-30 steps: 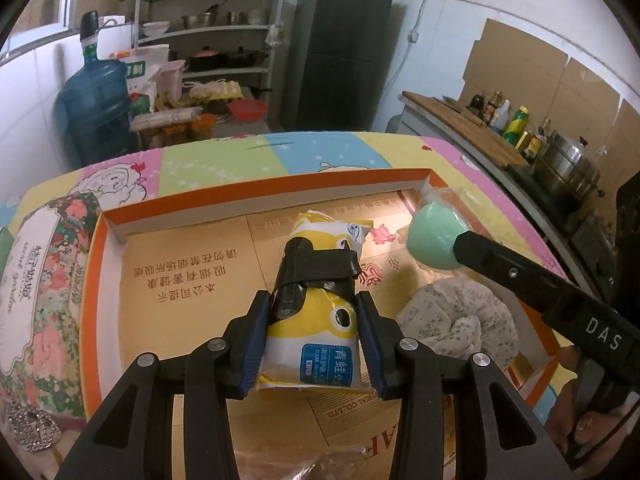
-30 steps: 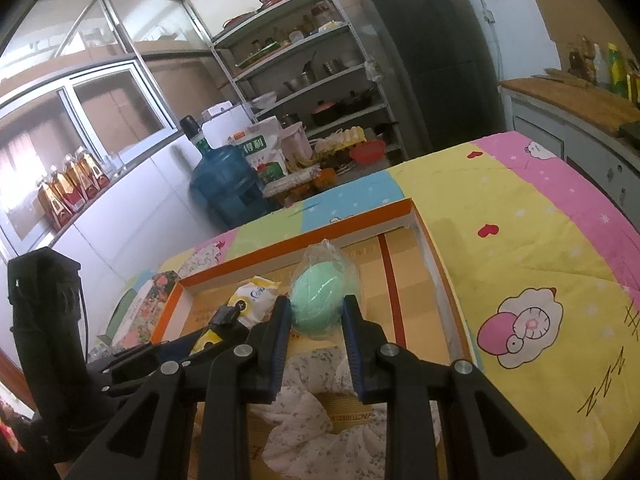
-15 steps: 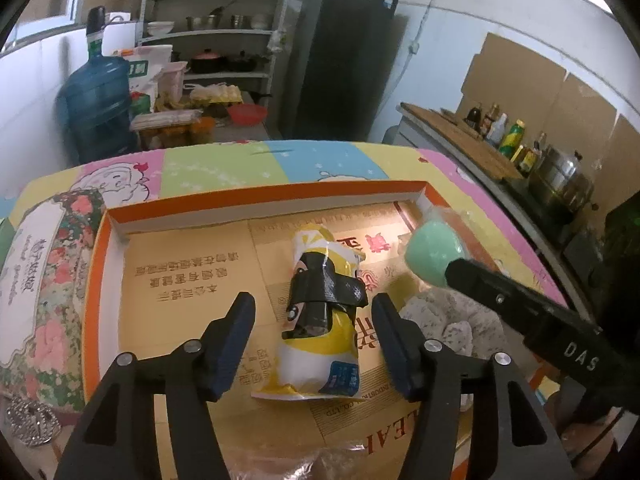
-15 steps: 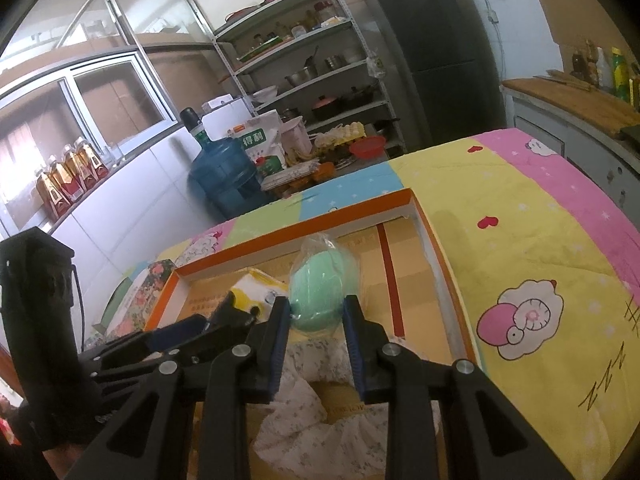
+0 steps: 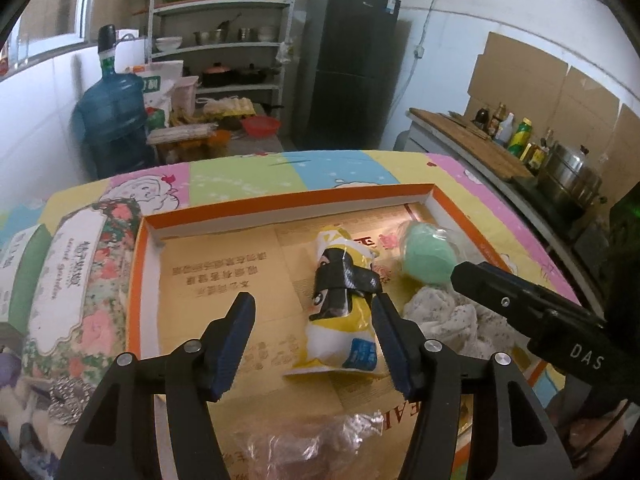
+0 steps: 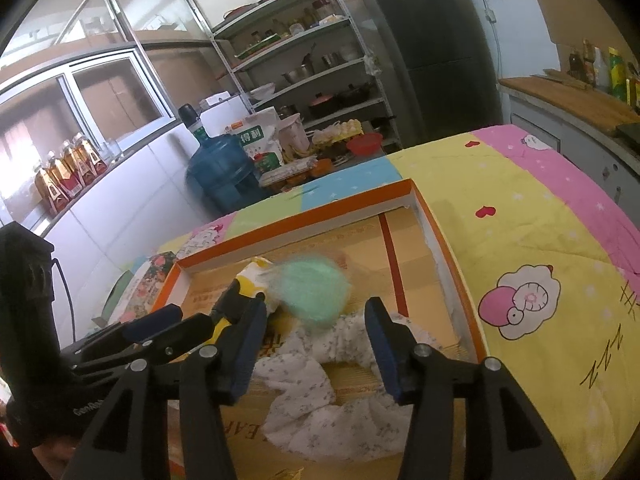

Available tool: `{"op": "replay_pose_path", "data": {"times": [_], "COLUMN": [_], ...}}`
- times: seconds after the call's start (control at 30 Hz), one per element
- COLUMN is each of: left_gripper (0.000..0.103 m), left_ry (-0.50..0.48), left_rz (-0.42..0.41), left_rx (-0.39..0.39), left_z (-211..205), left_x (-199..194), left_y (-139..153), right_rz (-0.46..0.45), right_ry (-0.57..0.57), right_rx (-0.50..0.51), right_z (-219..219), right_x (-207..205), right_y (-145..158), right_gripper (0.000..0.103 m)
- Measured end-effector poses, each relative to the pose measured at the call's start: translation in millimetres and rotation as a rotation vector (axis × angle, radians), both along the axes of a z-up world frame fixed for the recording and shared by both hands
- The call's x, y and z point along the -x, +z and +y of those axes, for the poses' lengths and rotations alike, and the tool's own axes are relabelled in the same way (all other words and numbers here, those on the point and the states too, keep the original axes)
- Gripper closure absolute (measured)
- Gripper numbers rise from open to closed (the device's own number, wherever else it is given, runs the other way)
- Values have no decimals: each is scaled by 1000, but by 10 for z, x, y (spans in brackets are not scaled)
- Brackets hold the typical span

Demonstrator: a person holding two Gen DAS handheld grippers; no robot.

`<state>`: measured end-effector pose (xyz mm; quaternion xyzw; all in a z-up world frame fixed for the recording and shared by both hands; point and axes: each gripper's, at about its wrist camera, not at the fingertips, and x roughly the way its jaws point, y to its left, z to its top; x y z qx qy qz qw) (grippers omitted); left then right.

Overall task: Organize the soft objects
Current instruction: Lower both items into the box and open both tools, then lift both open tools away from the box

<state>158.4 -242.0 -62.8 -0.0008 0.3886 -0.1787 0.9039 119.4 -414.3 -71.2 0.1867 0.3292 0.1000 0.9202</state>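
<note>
The left gripper point(image 5: 314, 342) is held wide beside the yellow pouch point(image 5: 340, 312); the right gripper point(image 6: 316, 344), its jaws just opened, is seen behind the blurred, apparently released green ball point(image 6: 314, 294).

Glossy plastic pouch point(image 5: 340, 308), cardboard tray point(image 5: 224, 276)

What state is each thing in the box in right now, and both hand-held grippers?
Yellow cartoon-print soft pouch: lying flat in the box, released.
Mint green ball in clear wrap: released, blurred.
White floral cloth: crumpled on the box floor.
Orange-rimmed cardboard box: open-topped.
Left hand-held gripper: open.
Right hand-held gripper: open, jaws just widened.
</note>
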Motion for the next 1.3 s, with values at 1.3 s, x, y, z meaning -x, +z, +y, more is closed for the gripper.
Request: {"op": "replay_pose_path", "data": {"times": [1.3], "left_gripper": [41], "left_ry": [77], "left_rz": [-94], "left_rx": [26], "left_z": [820], "left_x": [579], "left_y": [344], "right_rz": [-66], "right_ry": [37], "right_rx": [70], "right_z": [608], "right_x": [441], "right_y": [470], "right_gripper": [52]}}
